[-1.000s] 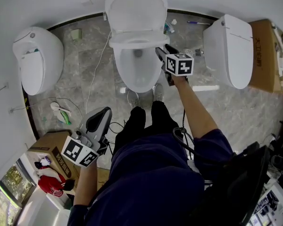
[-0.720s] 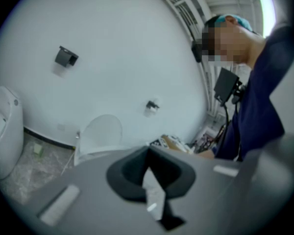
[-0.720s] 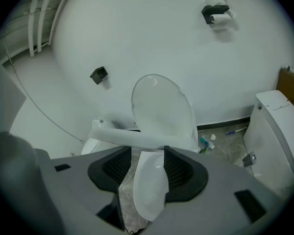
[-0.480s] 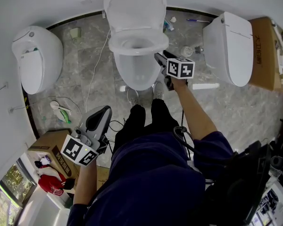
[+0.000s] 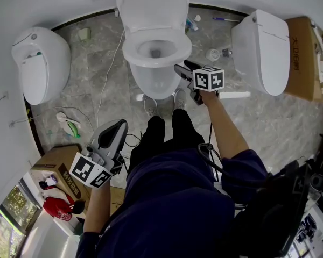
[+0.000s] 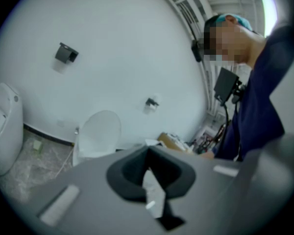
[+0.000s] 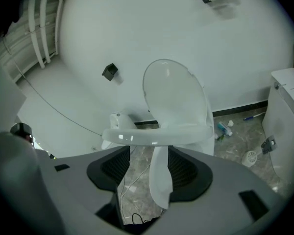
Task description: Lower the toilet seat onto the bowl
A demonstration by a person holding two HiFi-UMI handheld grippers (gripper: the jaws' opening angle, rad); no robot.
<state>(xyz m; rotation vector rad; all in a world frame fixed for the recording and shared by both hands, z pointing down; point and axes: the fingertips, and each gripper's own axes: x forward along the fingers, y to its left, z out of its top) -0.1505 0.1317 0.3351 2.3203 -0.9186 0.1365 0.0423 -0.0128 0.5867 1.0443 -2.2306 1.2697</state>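
Note:
The white toilet seat (image 5: 156, 62) lies flat on the bowl (image 5: 153, 85), and the lid (image 5: 152, 7) stands upright behind it. My right gripper (image 5: 182, 67) hovers just off the bowl's right side, clear of the seat. Its jaws are opening with nothing gripped. In the right gripper view the seat (image 7: 154, 136) runs level above the jaws (image 7: 149, 171), with the lid (image 7: 174, 94) behind and the bowl (image 7: 159, 185) showing through the gap. My left gripper (image 5: 117, 127) hangs low by the person's left hip, shut and empty (image 6: 151, 180).
Another white toilet (image 5: 40, 63) stands at the left and a third (image 5: 261, 50) at the right, beside a cardboard box (image 5: 307, 58). A white cable (image 5: 110, 74) trails over the marble floor. The person's shoes (image 5: 164, 104) are at the bowl's foot. Bottles (image 5: 191, 24) lie by the wall.
The seat has dropped from a half-raised tilt to lie flat on the bowl. My right gripper has drawn back slightly from its right edge. The left gripper has stayed put.

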